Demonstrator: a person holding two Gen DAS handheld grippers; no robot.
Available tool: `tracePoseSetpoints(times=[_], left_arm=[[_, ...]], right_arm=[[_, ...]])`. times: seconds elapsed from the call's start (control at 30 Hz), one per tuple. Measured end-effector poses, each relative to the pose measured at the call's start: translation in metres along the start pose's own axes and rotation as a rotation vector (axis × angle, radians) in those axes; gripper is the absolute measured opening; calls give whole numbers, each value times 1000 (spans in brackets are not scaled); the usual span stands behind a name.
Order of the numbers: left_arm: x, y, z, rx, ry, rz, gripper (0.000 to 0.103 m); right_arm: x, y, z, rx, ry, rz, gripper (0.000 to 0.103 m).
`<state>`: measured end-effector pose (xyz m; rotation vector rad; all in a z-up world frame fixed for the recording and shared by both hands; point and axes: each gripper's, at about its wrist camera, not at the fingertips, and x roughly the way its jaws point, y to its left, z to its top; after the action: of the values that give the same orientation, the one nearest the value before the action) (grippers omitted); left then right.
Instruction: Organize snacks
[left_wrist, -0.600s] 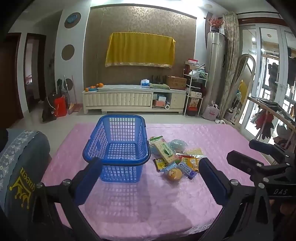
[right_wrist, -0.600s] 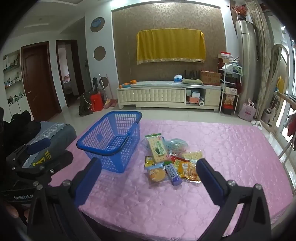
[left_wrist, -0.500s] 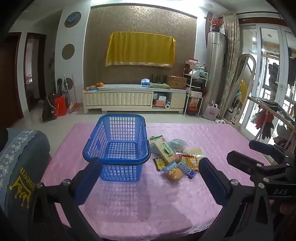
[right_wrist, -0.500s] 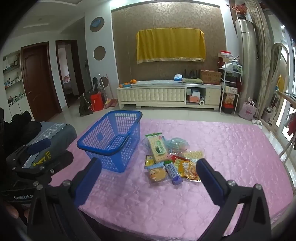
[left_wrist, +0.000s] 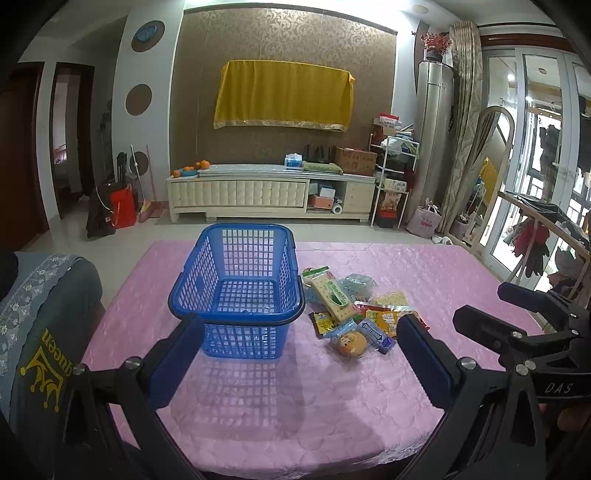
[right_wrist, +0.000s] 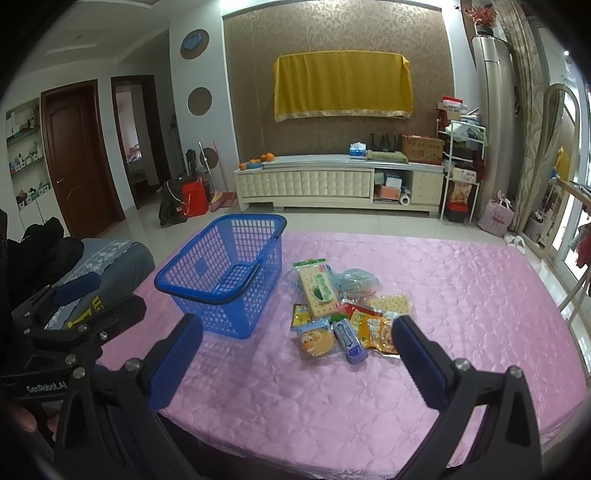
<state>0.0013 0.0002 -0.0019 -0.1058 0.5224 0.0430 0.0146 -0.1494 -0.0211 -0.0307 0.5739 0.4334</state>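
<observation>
An empty blue plastic basket (left_wrist: 236, 280) (right_wrist: 225, 269) stands on the pink tablecloth (left_wrist: 332, 406). To its right lies a pile of snack packets (left_wrist: 354, 310) (right_wrist: 340, 314): a long green-and-cream cracker pack (right_wrist: 317, 288), a round cookie pack (right_wrist: 314, 339), a small blue bar (right_wrist: 349, 341), orange packets (right_wrist: 375, 330). My left gripper (left_wrist: 295, 365) is open and empty, above the table's near edge in front of the basket. My right gripper (right_wrist: 291, 365) is open and empty, just short of the snack pile.
A grey cushioned seat (left_wrist: 33, 332) sits at the table's left. Beyond the table are a white TV cabinet (left_wrist: 269, 192), a shelf rack (left_wrist: 391, 177) and a drying rack (left_wrist: 535, 229) at the right. The right gripper shows in the left wrist view (left_wrist: 524, 332).
The right gripper has edged slightly forward toward the snack pile. The left gripper is nearly still. Nothing on the table has moved.
</observation>
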Motion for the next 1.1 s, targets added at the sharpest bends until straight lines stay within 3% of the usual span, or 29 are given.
tracePoseSetpoints(times=[1.1], left_arm=[[0, 5, 2, -7, 13, -4, 103]], right_arm=[[5, 3, -1, 8, 25, 20, 103]])
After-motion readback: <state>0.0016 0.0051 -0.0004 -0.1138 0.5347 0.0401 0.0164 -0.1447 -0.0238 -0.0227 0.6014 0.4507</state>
